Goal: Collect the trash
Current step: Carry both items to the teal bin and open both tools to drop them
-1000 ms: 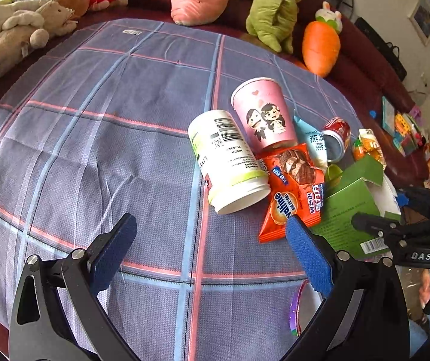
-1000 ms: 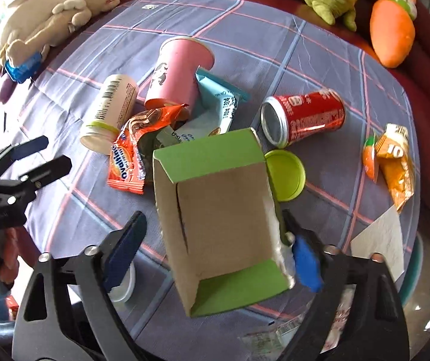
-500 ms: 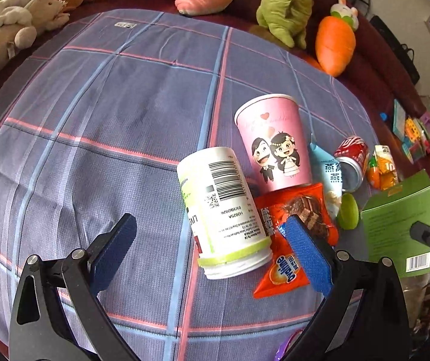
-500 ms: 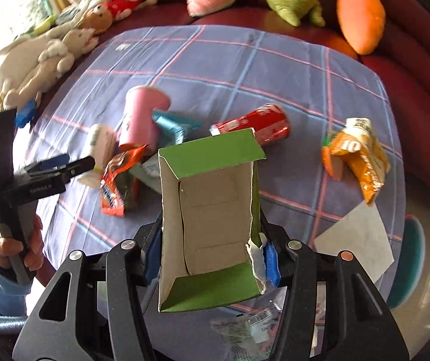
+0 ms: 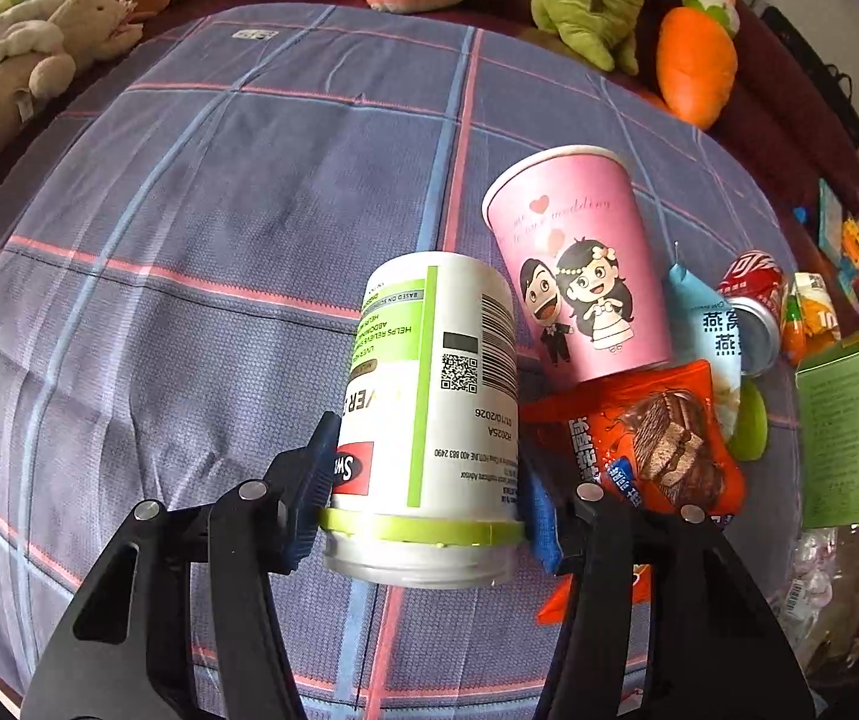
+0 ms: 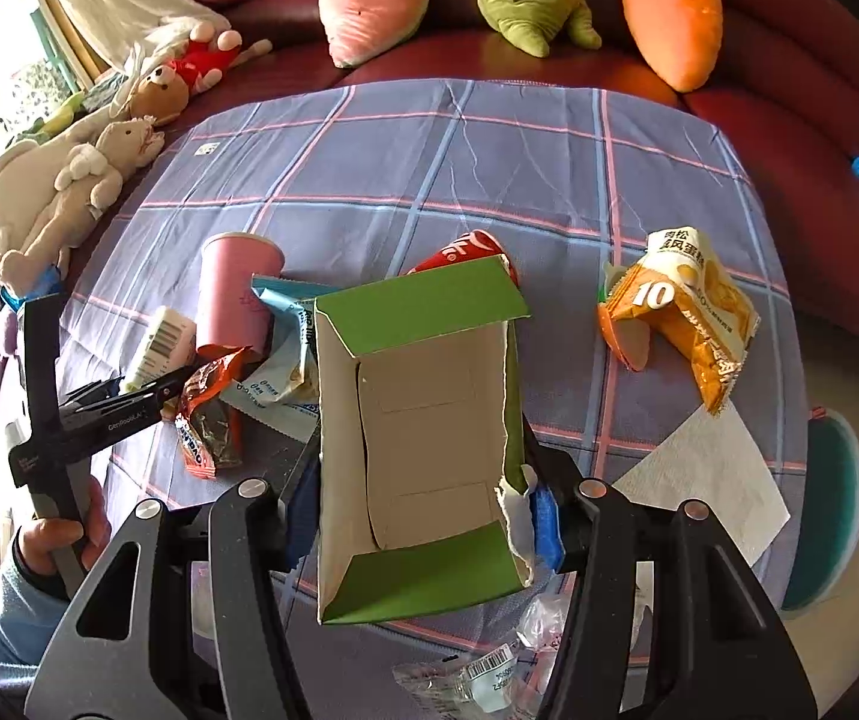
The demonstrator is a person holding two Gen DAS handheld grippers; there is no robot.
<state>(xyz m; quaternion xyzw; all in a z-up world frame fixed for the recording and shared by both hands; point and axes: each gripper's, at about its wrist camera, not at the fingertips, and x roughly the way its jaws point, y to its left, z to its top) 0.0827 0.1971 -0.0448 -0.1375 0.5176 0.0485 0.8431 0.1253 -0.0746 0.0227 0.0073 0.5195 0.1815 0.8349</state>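
Note:
A white bottle with a lime band lies on the plaid tablecloth. My left gripper is closing around its lower end, and both blue pads touch its sides. My right gripper is shut on an open green cardboard box, held above the table; the box also shows at the right edge of the left wrist view. Beside the bottle lie a pink paper cup, an orange snack wrapper, a light blue packet and a red can.
An orange-yellow snack bag and a white napkin lie at the table's right. A clear wrapper with a barcode sits under the box. Plush toys line the red sofa behind. A hand holds the left gripper.
My left gripper moved forward over the white bottle and its wide jaws came together on it. My right gripper's fingers drew in on the green box and lifted it away from the pile.

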